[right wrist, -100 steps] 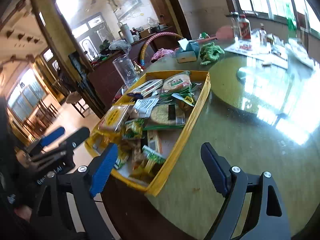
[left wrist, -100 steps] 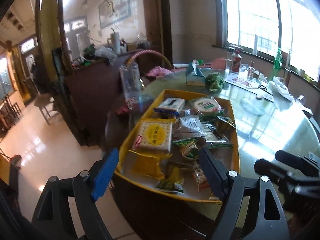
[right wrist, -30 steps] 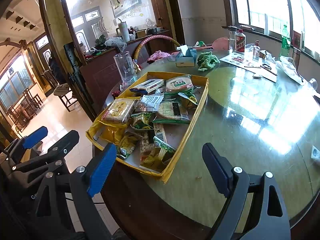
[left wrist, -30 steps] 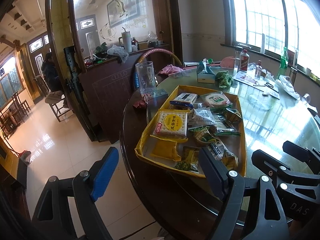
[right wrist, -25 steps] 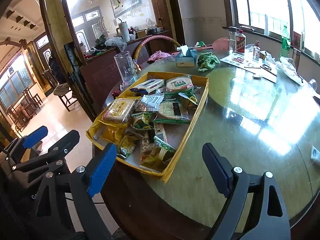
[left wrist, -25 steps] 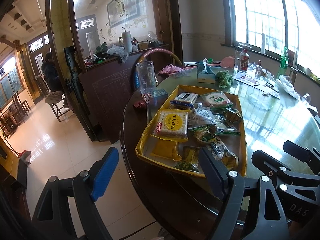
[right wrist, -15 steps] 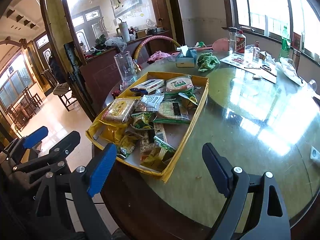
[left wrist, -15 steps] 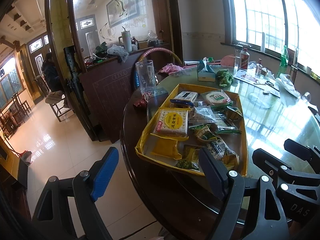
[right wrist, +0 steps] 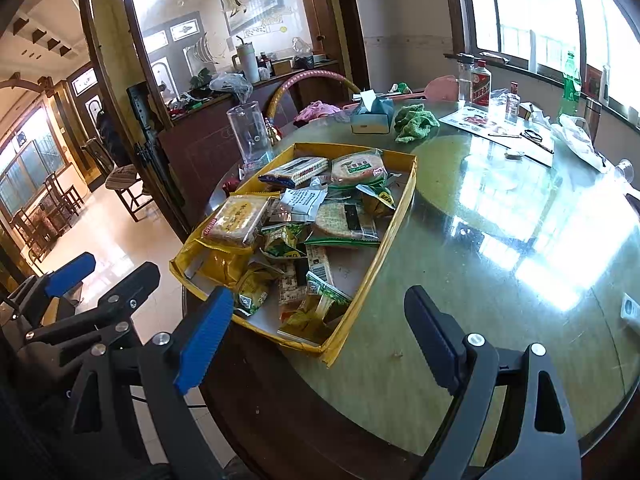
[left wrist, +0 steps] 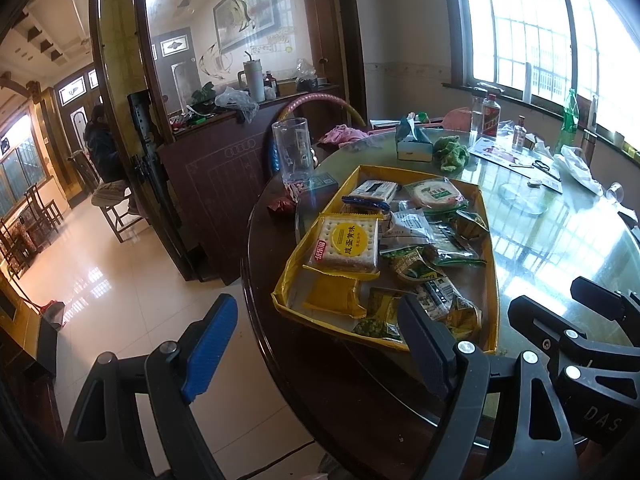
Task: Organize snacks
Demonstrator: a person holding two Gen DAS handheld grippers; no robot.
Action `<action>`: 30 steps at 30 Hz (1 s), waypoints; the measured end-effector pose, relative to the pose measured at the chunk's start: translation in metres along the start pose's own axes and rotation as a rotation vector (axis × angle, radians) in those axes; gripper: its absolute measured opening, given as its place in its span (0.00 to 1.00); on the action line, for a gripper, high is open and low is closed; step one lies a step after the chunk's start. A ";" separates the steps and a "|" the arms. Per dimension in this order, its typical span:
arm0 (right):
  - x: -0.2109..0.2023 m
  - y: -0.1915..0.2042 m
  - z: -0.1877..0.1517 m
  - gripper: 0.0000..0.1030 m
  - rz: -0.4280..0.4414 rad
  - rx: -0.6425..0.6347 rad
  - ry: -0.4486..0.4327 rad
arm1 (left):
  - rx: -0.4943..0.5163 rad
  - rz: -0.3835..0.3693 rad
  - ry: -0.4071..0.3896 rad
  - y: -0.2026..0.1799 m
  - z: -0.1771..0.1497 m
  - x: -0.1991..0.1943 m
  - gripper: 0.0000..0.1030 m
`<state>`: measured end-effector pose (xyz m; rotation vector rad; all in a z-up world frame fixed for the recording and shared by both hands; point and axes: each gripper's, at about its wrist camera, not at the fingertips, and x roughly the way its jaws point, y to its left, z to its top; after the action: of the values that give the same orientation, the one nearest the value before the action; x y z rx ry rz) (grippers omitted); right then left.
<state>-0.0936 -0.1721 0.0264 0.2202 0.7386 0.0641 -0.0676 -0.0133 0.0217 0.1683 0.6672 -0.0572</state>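
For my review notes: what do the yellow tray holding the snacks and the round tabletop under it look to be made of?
The shallow yellow snack tray looks like thin cardboard: its near-left corner is crumpled and torn, and the floor inside is pale and matte. The round tabletop appears to be a glossy glass sheet over a dark wooden rim, since it mirrors the window sharply.
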 end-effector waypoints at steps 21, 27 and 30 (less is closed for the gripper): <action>0.009 -0.002 -0.001 0.85 -0.023 -0.006 0.012 | 0.003 0.001 0.026 0.006 -0.002 0.016 0.80; 0.018 0.000 0.001 0.85 -0.034 -0.015 0.026 | 0.000 -0.004 0.039 0.010 -0.001 0.024 0.80; 0.022 0.002 0.002 0.85 -0.037 -0.020 0.031 | -0.001 -0.006 0.047 0.011 0.000 0.028 0.80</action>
<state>-0.0761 -0.1679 0.0141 0.1872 0.7726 0.0397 -0.0450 -0.0027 0.0056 0.1676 0.7144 -0.0585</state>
